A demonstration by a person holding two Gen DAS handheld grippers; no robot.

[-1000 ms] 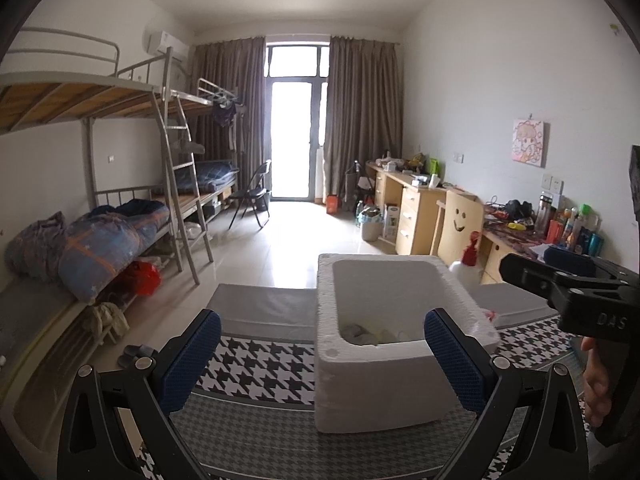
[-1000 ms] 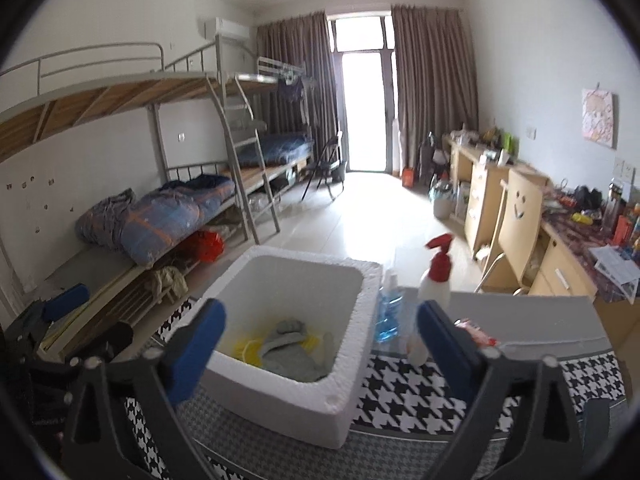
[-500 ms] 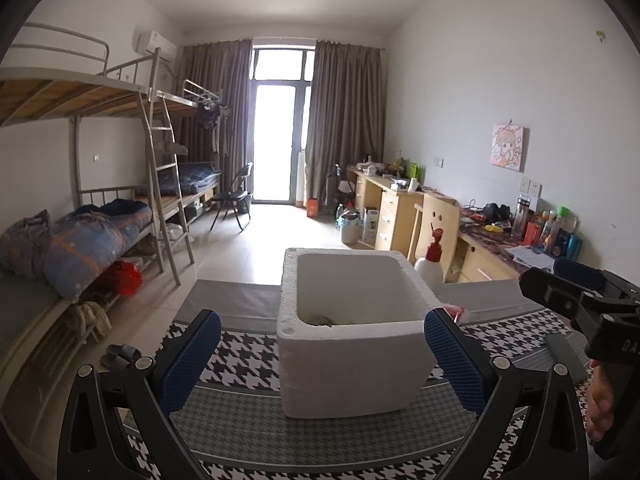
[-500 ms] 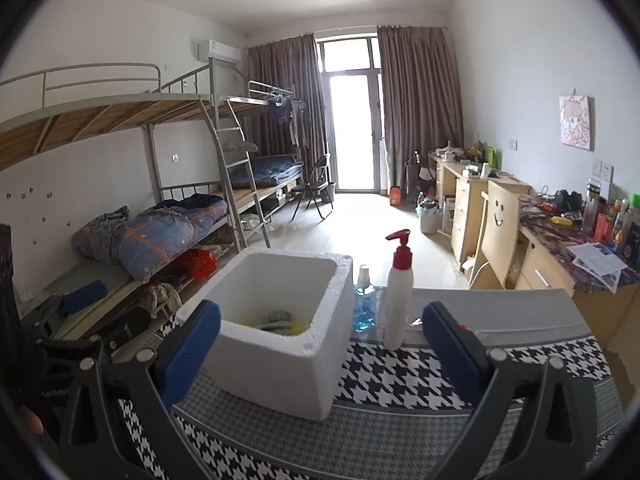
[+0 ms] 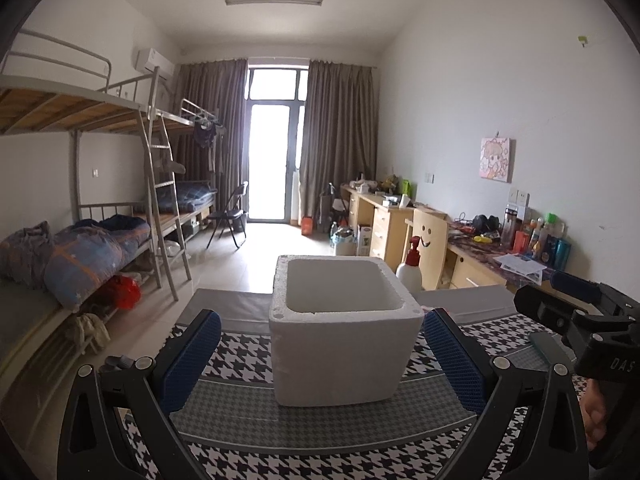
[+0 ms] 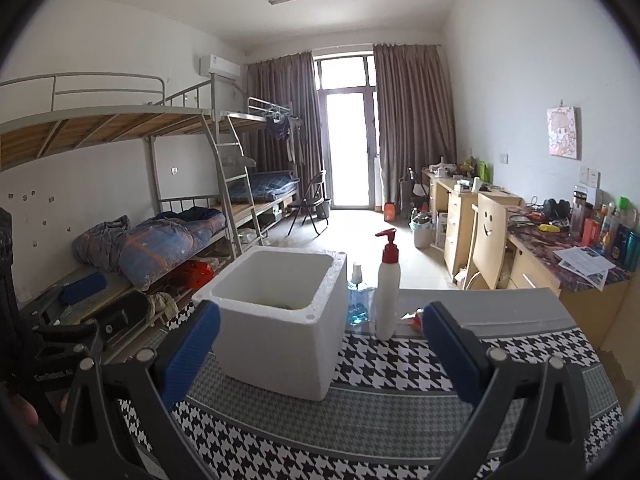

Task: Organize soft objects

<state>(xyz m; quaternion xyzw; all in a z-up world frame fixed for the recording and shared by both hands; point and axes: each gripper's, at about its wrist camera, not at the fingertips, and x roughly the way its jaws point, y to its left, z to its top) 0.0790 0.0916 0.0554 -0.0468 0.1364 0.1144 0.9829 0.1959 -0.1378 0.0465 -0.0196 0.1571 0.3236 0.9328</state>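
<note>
Foam box (image 5: 344, 336), white and thick-walled with a pebbly surface and an open top, stands upright on the houndstooth cloth (image 6: 400, 412) covering the worktop. From the right wrist view only a thin sliver of something greyish shows low inside it; what the soft things are I cannot tell from here. From the left wrist view the inside looks plain white.

Just right of the box, on the far side, a small bottle of blue liquid (image 6: 357, 304) stands upright, and beside that a taller white pump bottle (image 6: 387, 292) with a red top. A small red-and-white packet (image 6: 412, 317) lies near the pump bottle's base.

Left claw (image 5: 320, 364) hangs in front of the box with its blue pads (image 5: 188, 360) spread wide, the box framed between them, gripping nothing. Right claw (image 6: 320, 356) is likewise spread wide and empty, to the right of the other, its left pad (image 6: 192, 354) overlapping the box's near corner in view.

Beyond the worktop lie bunk beds (image 6: 168, 184) on the left with a rolled blue quilt (image 6: 160, 244), a curtained balcony door (image 5: 272, 168) at the far end, and cluttered wooden desks (image 5: 400, 220) along the right wall.
</note>
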